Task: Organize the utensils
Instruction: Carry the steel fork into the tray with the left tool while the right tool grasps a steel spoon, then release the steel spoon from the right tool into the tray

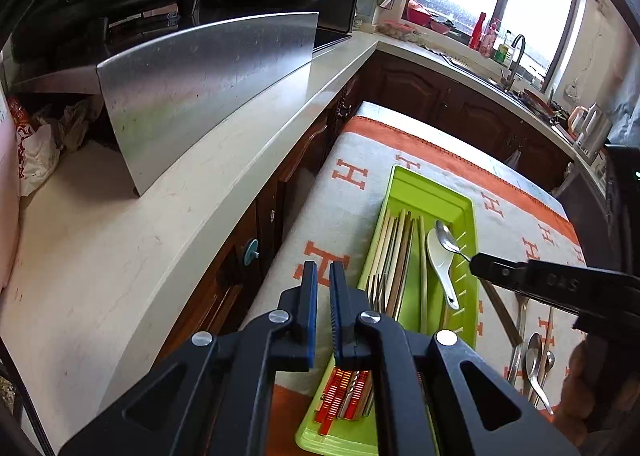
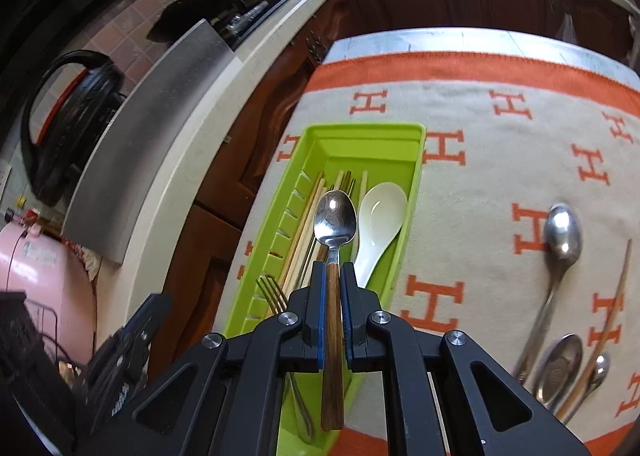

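Note:
A green utensil tray lies on a cloth with orange H marks. It holds chopsticks, forks and a white ceramic spoon. My right gripper is shut on a wooden-handled steel spoon and holds it over the tray, above the white spoon. My left gripper is empty, its jaws a narrow gap apart, hovering at the tray's left side.
Several loose steel spoons and a chopstick lie on the cloth right of the tray. A white counter with a steel panel runs along the left. Dark cabinets stand behind.

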A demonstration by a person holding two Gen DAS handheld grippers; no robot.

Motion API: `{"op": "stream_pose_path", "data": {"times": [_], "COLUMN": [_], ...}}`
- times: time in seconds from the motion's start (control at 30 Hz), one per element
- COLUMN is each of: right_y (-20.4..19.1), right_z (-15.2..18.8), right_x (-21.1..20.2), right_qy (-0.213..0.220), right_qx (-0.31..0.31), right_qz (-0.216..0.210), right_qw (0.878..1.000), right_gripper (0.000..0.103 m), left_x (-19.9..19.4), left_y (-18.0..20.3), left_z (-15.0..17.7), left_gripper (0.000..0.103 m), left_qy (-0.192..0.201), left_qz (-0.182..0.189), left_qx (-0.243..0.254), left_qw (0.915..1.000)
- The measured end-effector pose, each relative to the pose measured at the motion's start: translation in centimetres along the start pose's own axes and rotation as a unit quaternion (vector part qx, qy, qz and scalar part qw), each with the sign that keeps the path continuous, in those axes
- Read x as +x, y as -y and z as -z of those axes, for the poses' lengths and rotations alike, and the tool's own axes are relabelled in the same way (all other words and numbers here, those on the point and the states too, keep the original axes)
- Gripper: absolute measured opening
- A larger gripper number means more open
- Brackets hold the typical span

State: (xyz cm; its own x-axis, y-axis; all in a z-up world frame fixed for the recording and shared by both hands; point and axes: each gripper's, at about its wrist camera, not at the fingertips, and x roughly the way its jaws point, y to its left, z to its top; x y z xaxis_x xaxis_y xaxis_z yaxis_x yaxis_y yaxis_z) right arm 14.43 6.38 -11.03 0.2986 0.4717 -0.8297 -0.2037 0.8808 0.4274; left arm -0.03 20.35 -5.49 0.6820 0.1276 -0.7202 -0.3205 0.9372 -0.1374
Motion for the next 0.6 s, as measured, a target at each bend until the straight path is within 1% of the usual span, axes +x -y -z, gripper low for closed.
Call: {"op": "stream_pose_path", "data": {"times": [0.13,0.23,0.37,0.53,0.6], "right_y": [0.5,0.9,0.9,1.0,1.1], "right_z": [-0.2,-0.1,0.4,1.0,1.3], "right_x": [2.3,3.4,3.2,1.4,0.4], "right_qy": [-0.022,-0.048,-0.046,-0.039,-0.035], "right_qx": [0.016,0.031,0.025,0.014,0.008], "right_qz": [0.002,-0.009,-0.009,-0.024,-0.024], "right_qw": [1.0,0.998,0.999,0.999,0.999], "right_gripper": [0.007,0.008,0.008,0.008,0.008], "left_x": [0.0,0.1,0.1,0.4,0.4], "left_y": [0.0,0.1,0.0,0.1,0.3], "left_z": [0.1,0.0,0.0,0.1,0.2], "left_gripper": [0.004,0.004,0.004,0.004,0.004], "left_qy": [-0.002,-0.002,-0.003,-0.009,-0.01], "left_qz": [0.0,0.001,-0.003,-0.01,-0.011], "left_qx": [0.002,0.001,-0.001,-0.001,0.002], "left_qw": [1.0,1.0,1.0,0.9999,0.9999]}}
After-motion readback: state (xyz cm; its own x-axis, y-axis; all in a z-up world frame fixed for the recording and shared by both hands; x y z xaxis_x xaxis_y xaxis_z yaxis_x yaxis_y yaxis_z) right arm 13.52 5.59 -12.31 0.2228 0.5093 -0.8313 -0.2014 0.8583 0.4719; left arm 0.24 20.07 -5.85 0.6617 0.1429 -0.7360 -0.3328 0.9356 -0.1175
